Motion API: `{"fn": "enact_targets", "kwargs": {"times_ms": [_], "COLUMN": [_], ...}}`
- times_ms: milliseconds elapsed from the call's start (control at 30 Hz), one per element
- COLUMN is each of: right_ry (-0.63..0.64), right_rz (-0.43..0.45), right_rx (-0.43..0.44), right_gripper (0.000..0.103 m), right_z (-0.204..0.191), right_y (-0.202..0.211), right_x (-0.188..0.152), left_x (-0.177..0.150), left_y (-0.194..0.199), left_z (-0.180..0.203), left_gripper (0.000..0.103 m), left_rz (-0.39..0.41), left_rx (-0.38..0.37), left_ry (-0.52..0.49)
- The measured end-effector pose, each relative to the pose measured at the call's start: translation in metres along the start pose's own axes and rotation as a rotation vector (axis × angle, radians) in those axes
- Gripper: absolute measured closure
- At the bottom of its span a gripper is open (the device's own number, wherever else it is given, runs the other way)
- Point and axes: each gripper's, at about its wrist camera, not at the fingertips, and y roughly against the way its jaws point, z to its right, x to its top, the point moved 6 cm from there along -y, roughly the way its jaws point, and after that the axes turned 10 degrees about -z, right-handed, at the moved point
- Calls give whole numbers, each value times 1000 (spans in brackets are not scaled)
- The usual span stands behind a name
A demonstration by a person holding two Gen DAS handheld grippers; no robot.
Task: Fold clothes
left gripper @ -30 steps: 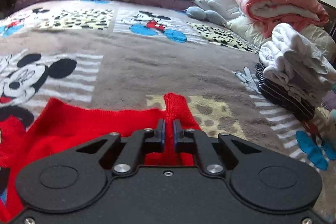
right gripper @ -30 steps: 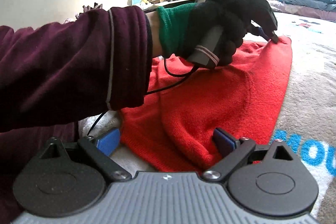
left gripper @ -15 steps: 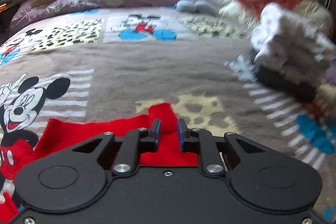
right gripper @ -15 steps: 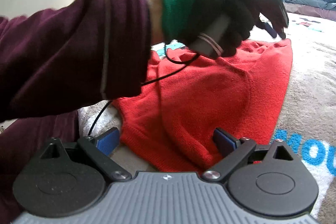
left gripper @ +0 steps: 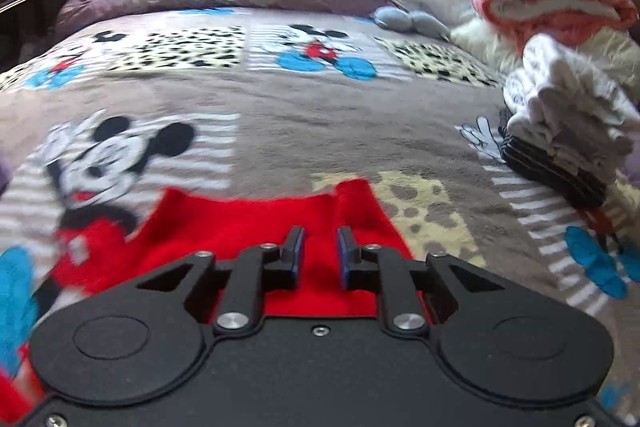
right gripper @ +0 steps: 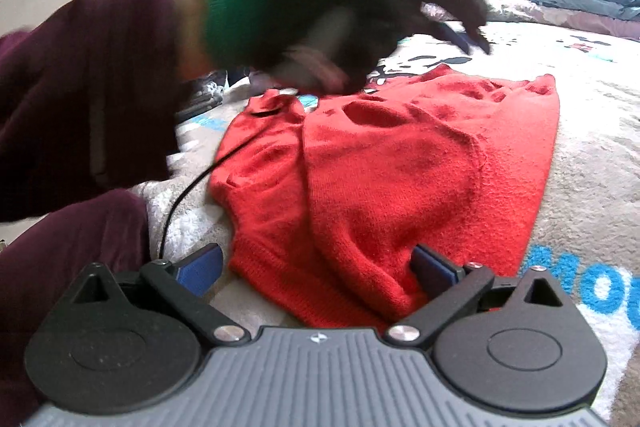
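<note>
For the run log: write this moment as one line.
task fold clothes | left gripper open, above red sweater | right gripper open at hem | bed

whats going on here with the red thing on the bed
A person is folding a red sweater that lies spread on a cartoon-print blanket, with a gripper in each hand. The left gripper is above the sweater's far edge, jaws slightly apart and holding nothing. The right gripper has its jaws wide open at the near hem, not gripping yet. A stack of folded clothes sits off to the side.
</note>
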Motion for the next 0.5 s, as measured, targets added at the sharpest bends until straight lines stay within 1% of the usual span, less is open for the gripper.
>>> {"fn": "enact_targets", "kwargs": {"times_ms": [167, 233, 333, 500], "right_ry": [17, 31, 48, 67], "right_rz": [27, 34, 42, 36], "right_rx": [-32, -54, -91, -111], "right_gripper": [5, 5, 5, 5], "right_z": [-6, -5, -5, -9], "right_y": [13, 18, 23, 21], "right_x": [3, 4, 5, 1], "left_x": [-28, -39, -58, -95], "left_y": [64, 85, 106, 114], "left_z": [-45, -65, -91, -120], "left_gripper": [65, 64, 64, 64], "left_rz": [59, 79, 91, 72], "left_rx": [-28, -37, -43, -63], "left_ry": [127, 189, 267, 390]}}
